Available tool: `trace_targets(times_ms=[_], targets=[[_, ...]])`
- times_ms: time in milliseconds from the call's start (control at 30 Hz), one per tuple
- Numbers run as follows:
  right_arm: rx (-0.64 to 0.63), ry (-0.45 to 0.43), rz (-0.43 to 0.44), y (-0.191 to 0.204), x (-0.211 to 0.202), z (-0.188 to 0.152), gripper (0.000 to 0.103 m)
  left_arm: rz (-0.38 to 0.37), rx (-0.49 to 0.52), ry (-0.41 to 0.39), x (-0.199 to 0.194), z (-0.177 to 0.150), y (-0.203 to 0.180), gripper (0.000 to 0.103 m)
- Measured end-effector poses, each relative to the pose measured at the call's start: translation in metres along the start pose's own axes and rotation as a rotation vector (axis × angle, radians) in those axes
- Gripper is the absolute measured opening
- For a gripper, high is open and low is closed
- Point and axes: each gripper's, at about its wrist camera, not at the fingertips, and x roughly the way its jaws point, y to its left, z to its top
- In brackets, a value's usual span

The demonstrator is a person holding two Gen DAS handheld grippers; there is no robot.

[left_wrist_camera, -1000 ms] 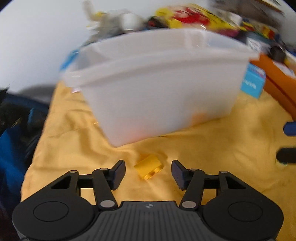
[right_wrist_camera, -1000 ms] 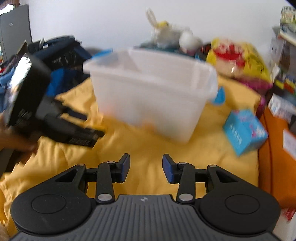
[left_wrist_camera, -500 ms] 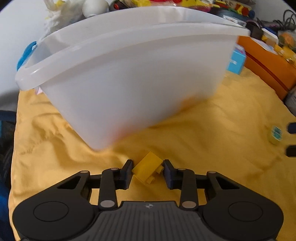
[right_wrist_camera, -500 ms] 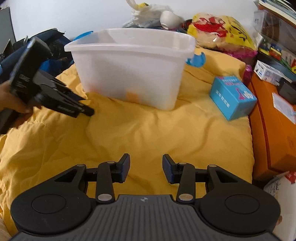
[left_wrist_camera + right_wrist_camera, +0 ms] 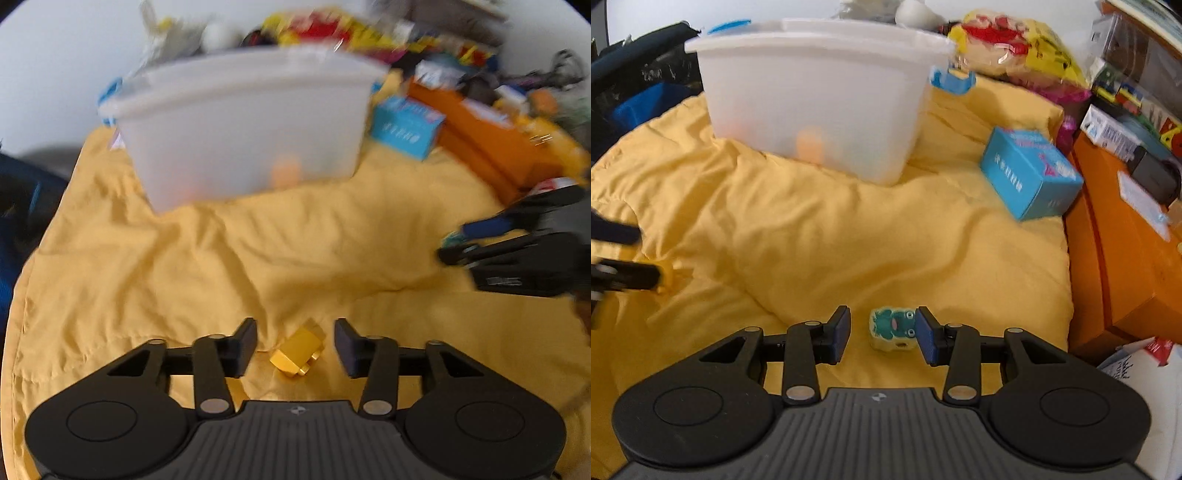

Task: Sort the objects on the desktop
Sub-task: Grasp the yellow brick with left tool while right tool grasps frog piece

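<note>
Nearest in the left wrist view, the left gripper (image 5: 295, 345) is seen with its jaws spread wide, and a small yellow brick (image 5: 297, 351) is lying between them on the yellow cloth (image 5: 229, 266), not touched by either jaw as far as can be told. The brick is tilted, with its studs turned to the lower right.

Over in the right wrist view, the right gripper (image 5: 882, 334) is also held low over the cloth with its jaws spread. A little frog eraser (image 5: 892, 329) is sat between them, a green frog printed on its top face. It's right up against the right-hand jaw, with a clear gap left on the other side; real contact can't be confirmed, since that edge is a bit blurred.

Further out, the cloth is rumpled into folds. The right gripper can be picked out at the right edge of the left view, and the left one at the left edge of the right view, so the two are kept well apart.

Behind all that, a translucent white bin (image 5: 820, 99) is stood on the cloth, and something orange can be made out through its wall, low down. A blue box (image 5: 1030, 173) is lying tilted to the right of the bin, beside an orange box (image 5: 1123, 243). A yellow-and-red bag (image 5: 1008, 40) is piled at the back.
</note>
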Motion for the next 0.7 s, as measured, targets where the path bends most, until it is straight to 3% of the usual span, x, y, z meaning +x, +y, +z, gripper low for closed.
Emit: trace_targets(times_ms=[133, 200, 233, 267, 333, 400, 433, 500, 533, 600, 700], targets=[[-0.035, 0.007, -0.033, -0.001, 0.011, -0.003, 0.043, -0.043, 0.051, 0.022, -0.003, -0.01, 0.002, 0.051], [0.02, 0.02, -0.007, -0.01, 0.017, -0.002, 0.039, -0.037, 0.115, 0.012, -0.004, -0.011, -0.007, 0.051], [0.043, 0.027, 0.011, -0.014, 0.017, -0.001, 0.023, -0.032, 0.162, -0.001, -0.002, -0.009, -0.012, 0.051], [0.052, 0.028, 0.018, -0.016, 0.015, 0.0, 0.017, -0.026, 0.195, -0.003, -0.004, -0.008, -0.016, 0.05], [0.053, 0.013, 0.026, -0.015, 0.007, 0.0, 0.017, -0.039, 0.274, 0.002, -0.003, -0.006, -0.027, 0.05], [0.04, 0.011, 0.028, -0.011, 0.003, 0.0, 0.017, -0.036, 0.363, 0.052, 0.004, -0.005, -0.035, 0.042], [0.042, 0.009, 0.03, -0.01, 0.002, 0.0, 0.017, -0.035, 0.395, 0.086, 0.011, -0.006, -0.035, 0.037], [0.044, 0.007, 0.039, -0.007, -0.001, -0.002, 0.017, -0.011, 0.423, 0.091, 0.02, -0.007, -0.029, 0.036], [0.048, 0.009, 0.047, -0.006, -0.001, -0.003, 0.017, -0.004, 0.422, 0.098, 0.023, -0.006, -0.024, 0.034], [0.043, 0.007, 0.055, -0.002, -0.004, -0.005, 0.017, -0.037, 0.347, 0.116, 0.028, 0.001, -0.007, 0.018], [0.036, 0.004, 0.065, 0.005, -0.006, -0.005, 0.017, -0.074, 0.231, 0.128, 0.032, 0.003, 0.015, 0.017]])
